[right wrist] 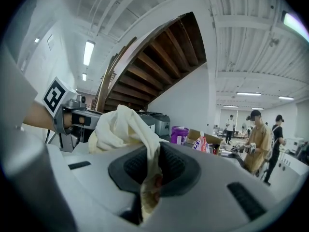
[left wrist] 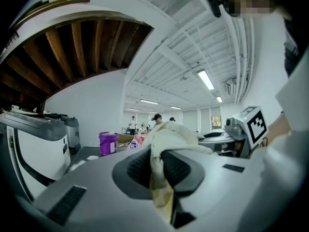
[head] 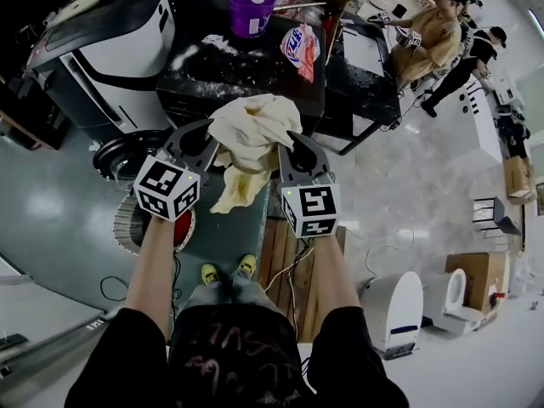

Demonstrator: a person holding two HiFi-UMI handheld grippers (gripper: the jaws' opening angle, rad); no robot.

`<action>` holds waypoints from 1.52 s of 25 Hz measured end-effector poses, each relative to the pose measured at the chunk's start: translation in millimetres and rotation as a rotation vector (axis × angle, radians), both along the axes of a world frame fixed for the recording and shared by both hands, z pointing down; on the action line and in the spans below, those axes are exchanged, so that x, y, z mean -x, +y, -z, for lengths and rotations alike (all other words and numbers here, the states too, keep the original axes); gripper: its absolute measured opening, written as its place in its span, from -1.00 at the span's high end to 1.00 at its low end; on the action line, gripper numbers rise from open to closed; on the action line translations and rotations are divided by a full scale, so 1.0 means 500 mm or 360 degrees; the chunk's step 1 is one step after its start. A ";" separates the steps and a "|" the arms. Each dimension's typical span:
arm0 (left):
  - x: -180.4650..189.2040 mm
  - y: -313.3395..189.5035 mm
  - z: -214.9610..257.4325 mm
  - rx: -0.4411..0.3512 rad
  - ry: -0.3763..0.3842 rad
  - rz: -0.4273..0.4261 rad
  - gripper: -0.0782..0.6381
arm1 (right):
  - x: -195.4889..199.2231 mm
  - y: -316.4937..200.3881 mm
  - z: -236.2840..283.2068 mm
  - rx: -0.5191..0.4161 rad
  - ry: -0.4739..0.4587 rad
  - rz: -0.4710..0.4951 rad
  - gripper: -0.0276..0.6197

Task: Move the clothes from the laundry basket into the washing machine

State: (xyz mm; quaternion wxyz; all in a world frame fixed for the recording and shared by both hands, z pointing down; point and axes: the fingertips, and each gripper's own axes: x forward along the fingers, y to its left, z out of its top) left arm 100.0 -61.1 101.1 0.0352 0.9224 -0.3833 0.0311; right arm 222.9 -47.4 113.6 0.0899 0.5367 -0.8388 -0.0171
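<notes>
Head view: left gripper (head: 207, 143) and right gripper (head: 286, 150) both have jaws clamped on the cream cloth (head: 252, 124), which hangs between them in front of the black table (head: 204, 79).

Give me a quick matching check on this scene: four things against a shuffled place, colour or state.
Things:
1. cream cloth
2. purple bucket
3. detergent bag
4. shoes

Descriptions:
A. yellow, on the person's feet
B. clamped by the left tongs and the right tongs
C. upright at the far edge of the black table
D. lying on the black table, to the right of the bucket in the head view

Pairs: 1-B, 2-C, 3-D, 4-A
</notes>
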 end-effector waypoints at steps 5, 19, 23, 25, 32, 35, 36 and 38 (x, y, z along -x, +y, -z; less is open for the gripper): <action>0.035 0.028 0.000 0.0004 0.0042 -0.0001 0.67 | 0.033 0.031 -0.004 0.0009 -0.0010 -0.0028 0.82; 0.089 0.032 -0.068 0.0066 0.0097 -0.0014 0.67 | 0.081 0.025 -0.068 0.0085 -0.0090 -0.0119 0.82; 0.102 0.014 -0.139 0.0135 0.0083 0.0022 0.67 | 0.091 0.005 -0.145 0.0166 -0.0168 -0.0136 0.82; 0.108 -0.002 -0.179 0.0165 0.0074 0.0049 0.67 | 0.096 -0.012 -0.189 0.0198 -0.0194 -0.0138 0.82; 0.115 -0.074 -0.332 0.0252 0.0040 0.0079 0.67 | 0.102 -0.077 -0.347 0.0314 -0.0243 -0.0145 0.82; 0.111 -0.089 -0.398 0.0285 0.0055 0.0086 0.67 | 0.098 -0.090 -0.411 0.0340 -0.0254 -0.0159 0.82; 0.109 -0.092 -0.419 0.0296 0.0060 0.0089 0.67 | 0.095 -0.095 -0.431 0.0346 -0.0253 -0.0164 0.82; 0.107 -0.096 -0.461 0.0312 0.0065 0.0097 0.67 | 0.092 -0.101 -0.469 0.0354 -0.0244 -0.0167 0.82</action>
